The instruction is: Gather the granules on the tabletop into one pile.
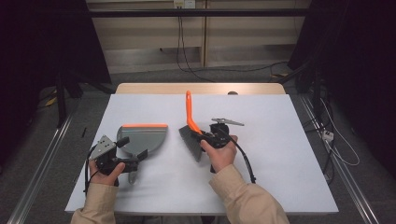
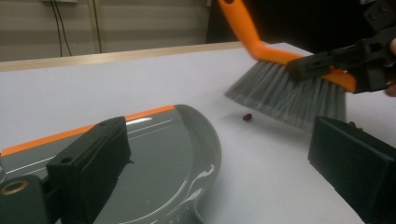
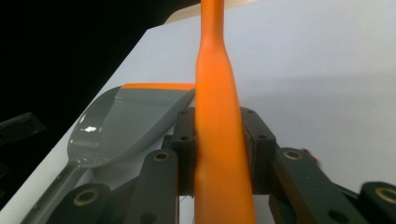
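High view first: my right gripper (image 1: 205, 136) has its jaws clamped on the brush (image 1: 191, 128) at the base of its orange handle, bristles down on the white surface (image 1: 280, 154). My left gripper (image 1: 122, 161) sits at the dustpan's handle, and the dustpan (image 1: 142, 137) lies flat just left of the brush, its orange lip on the far side. Whether my left jaws have closed on that handle I cannot tell from up here.

Left gripper view: my two black jaws stand wide apart with the grey pan between and beyond them, so this hand looks open, steadying nothing yet. A small dark crumb (image 2: 247, 117) lies on the surface between the pan's curved wall and the bristles (a second speck may sit near the right jaw, too small to be sure).

Right gripper view: the orange handle runs straight up between my jaws, squeezed on both sides, pan off to the left.

To do this sweep well, I judge I should first grip the pan handle, turn the open orange lip toward the crumb, press that lip flat, then draw the bristles low and short toward it.
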A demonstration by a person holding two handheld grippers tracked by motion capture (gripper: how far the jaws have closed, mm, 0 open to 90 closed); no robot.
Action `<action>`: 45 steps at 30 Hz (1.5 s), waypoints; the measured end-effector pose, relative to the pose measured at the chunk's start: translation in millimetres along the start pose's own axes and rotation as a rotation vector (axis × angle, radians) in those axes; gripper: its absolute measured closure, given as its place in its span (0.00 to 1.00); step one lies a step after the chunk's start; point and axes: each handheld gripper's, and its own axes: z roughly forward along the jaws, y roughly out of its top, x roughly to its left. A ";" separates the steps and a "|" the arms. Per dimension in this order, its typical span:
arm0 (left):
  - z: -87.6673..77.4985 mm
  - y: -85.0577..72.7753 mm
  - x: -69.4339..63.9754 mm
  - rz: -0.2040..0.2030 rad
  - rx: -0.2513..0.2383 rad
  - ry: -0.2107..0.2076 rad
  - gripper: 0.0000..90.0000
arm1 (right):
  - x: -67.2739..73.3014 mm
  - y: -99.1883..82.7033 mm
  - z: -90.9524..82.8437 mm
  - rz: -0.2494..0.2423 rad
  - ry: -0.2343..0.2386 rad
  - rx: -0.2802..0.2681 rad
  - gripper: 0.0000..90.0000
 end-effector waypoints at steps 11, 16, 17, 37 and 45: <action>-1.4 -0.2 2.0 0.001 0.001 0.008 0.06 | 1.5 -6.2 31.1 0.058 -0.056 0.057 0.79; -1.5 0.1 1.0 0.004 -0.001 0.007 0.06 | -8.7 -9.3 15.7 0.083 -0.102 0.040 0.79; -1.4 0.2 0.8 0.005 -0.002 0.006 0.06 | -11.2 -10.6 12.3 0.093 -0.109 0.035 0.79; -1.1 1.5 -2.7 0.018 0.001 0.004 0.06 | -36.1 -26.0 -38.0 0.144 -0.188 -0.016 0.79; -1.3 1.9 -3.0 0.021 0.001 0.007 0.06 | -39.6 -29.4 -48.0 0.155 -0.200 -0.024 0.79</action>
